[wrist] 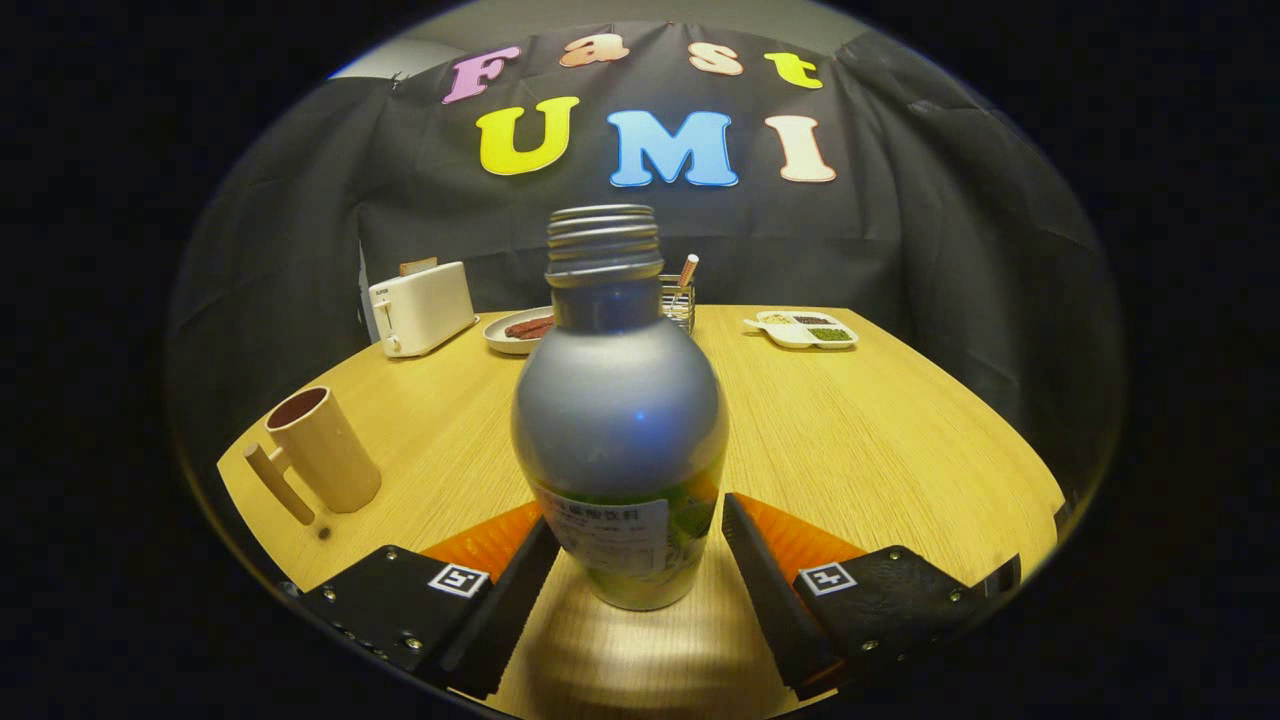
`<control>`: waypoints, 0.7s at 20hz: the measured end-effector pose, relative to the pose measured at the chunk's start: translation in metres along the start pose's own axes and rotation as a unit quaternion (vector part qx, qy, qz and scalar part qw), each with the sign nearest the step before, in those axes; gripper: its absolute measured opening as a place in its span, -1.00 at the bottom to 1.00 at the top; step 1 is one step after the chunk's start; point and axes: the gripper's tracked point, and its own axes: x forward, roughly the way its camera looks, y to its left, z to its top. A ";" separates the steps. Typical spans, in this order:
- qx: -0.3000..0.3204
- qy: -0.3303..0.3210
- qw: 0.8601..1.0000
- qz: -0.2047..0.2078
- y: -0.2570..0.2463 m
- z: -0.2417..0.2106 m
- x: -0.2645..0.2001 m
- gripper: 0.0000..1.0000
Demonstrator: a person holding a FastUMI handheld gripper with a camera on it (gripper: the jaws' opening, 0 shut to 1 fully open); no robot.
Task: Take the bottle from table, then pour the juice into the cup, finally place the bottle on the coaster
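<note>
Farthest left on the wooden table (850,430) stands a tan cup (322,450) with a straight side handle, upright and well apart from the bottle. Behind it, toward the booth wall, sits a white toaster (420,308), and just beside that a plate (503,337) with dark reddish food. In the middle, the silver bottle (620,420) stands upright on the table with no cap on its threaded neck; a label wraps its lower body. It is between the two fingers of the tool (640,565), which is spread open: the left finger lies close against the bottle's lower side, while a narrow gap shows at the right finger. Behind the bottle's neck is a wire holder (680,300) with a stick in it. Farther right lies a white divided tray (806,330) holding small portions.
</note>
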 end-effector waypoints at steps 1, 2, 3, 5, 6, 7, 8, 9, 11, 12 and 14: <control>0.003 0.001 1.000 0.004 0.003 0.000 0.002 0.94; 0.002 0.004 1.000 0.000 0.003 0.002 0.005 0.85; 0.001 0.009 1.000 0.001 0.004 0.000 0.003 0.63; -0.001 0.015 1.000 -0.002 0.004 0.002 0.005 0.61; -0.001 0.021 1.000 -0.002 0.004 0.003 0.005 0.59; -0.005 0.026 1.000 -0.003 0.005 0.005 0.004 0.57; -0.013 0.027 1.000 -0.005 0.007 0.010 0.002 0.57; -0.025 0.026 0.999 -0.004 0.008 0.014 0.003 0.50; -0.051 0.030 0.998 -0.003 0.012 0.023 0.004 0.50; -0.062 0.027 0.998 -0.005 0.013 0.030 0.005 0.50; -0.088 0.024 0.996 -0.017 0.013 0.041 0.004 0.50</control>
